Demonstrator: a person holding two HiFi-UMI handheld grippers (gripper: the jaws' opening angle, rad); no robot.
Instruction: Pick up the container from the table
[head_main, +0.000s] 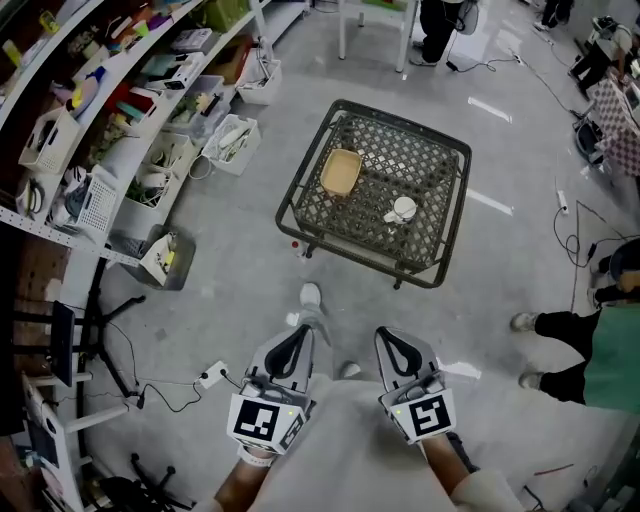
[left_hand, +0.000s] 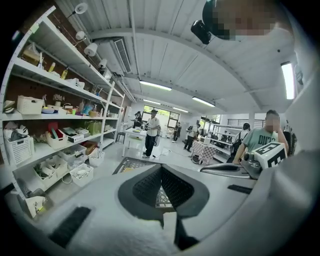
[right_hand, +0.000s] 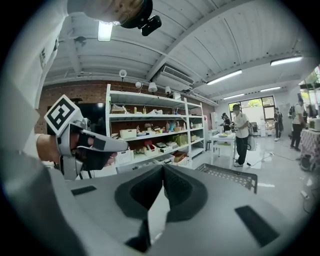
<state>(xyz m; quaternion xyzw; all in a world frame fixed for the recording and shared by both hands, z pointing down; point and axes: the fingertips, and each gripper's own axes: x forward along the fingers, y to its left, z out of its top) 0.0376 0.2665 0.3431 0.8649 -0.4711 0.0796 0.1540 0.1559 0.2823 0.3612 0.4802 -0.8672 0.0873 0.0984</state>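
Left claw (head_main: 306, 328): held low and close to the body, with its marker cube (head_main: 264, 420) nearest the camera. In the left gripper view the claw (left_hand: 161, 168) has its two dark padded tips pressed together, and nothing is caught between them.
Right claw (head_main: 386, 336): just beside the left one and level with it, carrying its own marker cube (head_main: 428, 412). The right gripper view shows this claw (right_hand: 163, 168) closed tip to tip and empty.
Feet: a white shoe (head_main: 311, 295) shows on the grey floor just past the claw tips.
Floor clutter: a white power strip (head_main: 212, 375) with a trailing cable lies to the left of the left claw.
Bystander: a person in a green top (head_main: 612, 355) crouches at the right edge, well apart from the claws.
Worktop (head_main: 300, 190): a low, square, black wire-mesh frame stands on the floor ahead of both claws and out of contact with them. Its near edge also shows in the left gripper view (left_hand: 131, 163) and the right gripper view (right_hand: 227, 175).
Container (head_main: 341, 172): shallow and tan, it sits on the left part of the mesh, near the far-left corner, with neither claw touching it.
White cup-like item (head_main: 402, 210): it rests on the same mesh, right of the container and apart from it.
Shelving (head_main: 130, 60): white racks packed with small goods run along the left, with white baskets (head_main: 232, 140) on the floor at their foot.
Far end: a white table (head_main: 370, 20) stands beyond the worktop, and a standing person (head_main: 438, 25) is beside it.
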